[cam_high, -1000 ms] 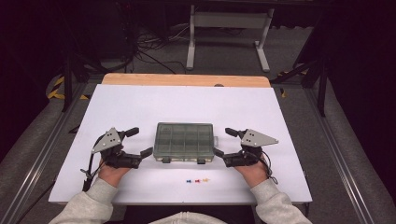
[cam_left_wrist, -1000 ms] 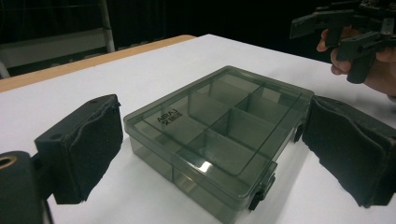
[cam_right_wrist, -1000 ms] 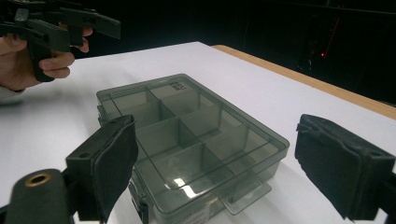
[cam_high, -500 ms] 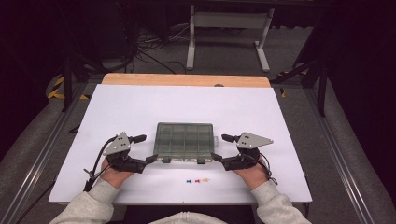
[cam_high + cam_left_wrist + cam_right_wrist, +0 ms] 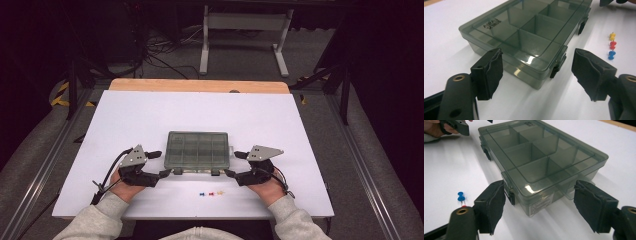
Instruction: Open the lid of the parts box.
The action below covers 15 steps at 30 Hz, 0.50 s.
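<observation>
1. White table: bare around the middle.
2. Smoky lidded compartment box, lid closed, lies near the table's front edge.
3. Left gripper and right gripper, jaws spread wide, flank the box's front corners, gripping nothing.
4. Blue pushpin, red pushpin and yellow pushpin lie in a row just in front of the box.

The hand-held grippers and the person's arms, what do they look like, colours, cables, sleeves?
Each hand-held gripper, left and right, is black with a grey three-cornered plate on top and a black cable trailing behind. The two jaws carry black pads with ragged, worn edges, on arms with brass-coloured rivets. The person wears light grey sleeves.
</observation>
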Each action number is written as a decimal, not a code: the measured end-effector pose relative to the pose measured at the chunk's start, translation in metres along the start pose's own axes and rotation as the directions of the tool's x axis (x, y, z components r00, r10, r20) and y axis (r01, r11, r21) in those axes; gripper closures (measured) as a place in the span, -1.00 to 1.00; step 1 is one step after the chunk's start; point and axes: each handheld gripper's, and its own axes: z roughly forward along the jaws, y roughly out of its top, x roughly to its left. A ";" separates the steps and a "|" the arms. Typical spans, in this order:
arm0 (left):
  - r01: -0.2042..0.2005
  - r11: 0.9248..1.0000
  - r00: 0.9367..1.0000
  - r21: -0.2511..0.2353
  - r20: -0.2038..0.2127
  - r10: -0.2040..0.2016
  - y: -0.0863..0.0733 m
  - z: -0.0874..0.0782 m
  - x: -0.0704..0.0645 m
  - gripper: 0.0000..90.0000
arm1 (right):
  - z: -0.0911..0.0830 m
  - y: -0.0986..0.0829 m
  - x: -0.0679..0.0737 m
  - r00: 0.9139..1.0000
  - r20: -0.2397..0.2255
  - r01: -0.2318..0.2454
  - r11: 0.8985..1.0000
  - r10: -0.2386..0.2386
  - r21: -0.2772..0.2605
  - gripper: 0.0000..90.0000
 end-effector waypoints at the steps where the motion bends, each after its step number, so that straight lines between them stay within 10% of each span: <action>1: 0.005 1.000 1.000 0.010 0.005 -0.005 0.000 0.001 0.001 -0.39 | 0.001 0.000 0.000 1.000 -0.002 0.002 1.000 -0.002 0.006 -0.39; 15: 0.025 0.996 0.999 0.082 0.025 -0.027 -0.004 0.008 0.003 -0.17 | 0.006 -0.004 0.001 1.000 -0.002 0.016 0.997 -0.016 0.076 -0.06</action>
